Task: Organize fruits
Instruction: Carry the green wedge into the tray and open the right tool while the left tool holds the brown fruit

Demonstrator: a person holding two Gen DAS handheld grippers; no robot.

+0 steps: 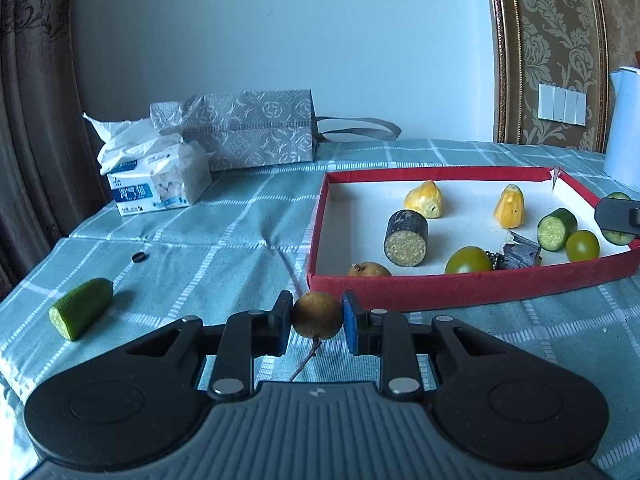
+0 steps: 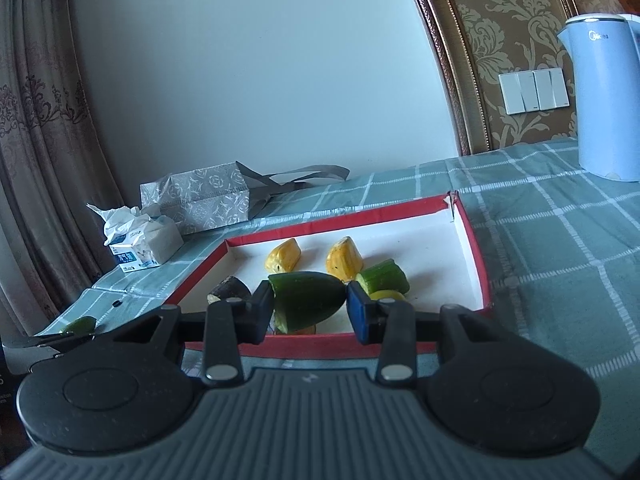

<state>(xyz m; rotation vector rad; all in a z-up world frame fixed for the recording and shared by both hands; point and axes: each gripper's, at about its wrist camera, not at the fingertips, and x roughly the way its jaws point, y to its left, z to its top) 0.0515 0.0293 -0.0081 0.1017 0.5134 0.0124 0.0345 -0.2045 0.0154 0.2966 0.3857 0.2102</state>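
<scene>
Checked teal cloth (image 1: 248, 216) covers the table, with a tissue pack (image 1: 160, 188) and a grey bag (image 1: 256, 132) at the back wall and a blue kettle (image 2: 604, 100) off to the right. Near the front sits a red-rimmed tray (image 1: 460, 284) already holding two yellow pieces (image 1: 424, 199), a dark stub (image 1: 406, 238), green tomatoes (image 1: 468, 261), a cucumber chunk (image 1: 557, 228) and a brown fruit (image 1: 368, 270) in its near corner. At this step both hands carry loads toward the tray. The left gripper (image 1: 316, 316) is clamped on a small round brown fruit (image 1: 317, 314) with a trailing stem, just short of the tray's near wall. The right gripper (image 2: 310, 306) is clamped on a cucumber end (image 2: 306, 304), over the tray's near edge by the look of it. One more cucumber piece (image 1: 80, 308) lies on the cloth, well to the left. Next, I judge, each load needs carrying in over the rim to a free patch of the white floor, then the jaws spread; the round fruit may roll, so a low release beside its like seems wise.
</scene>
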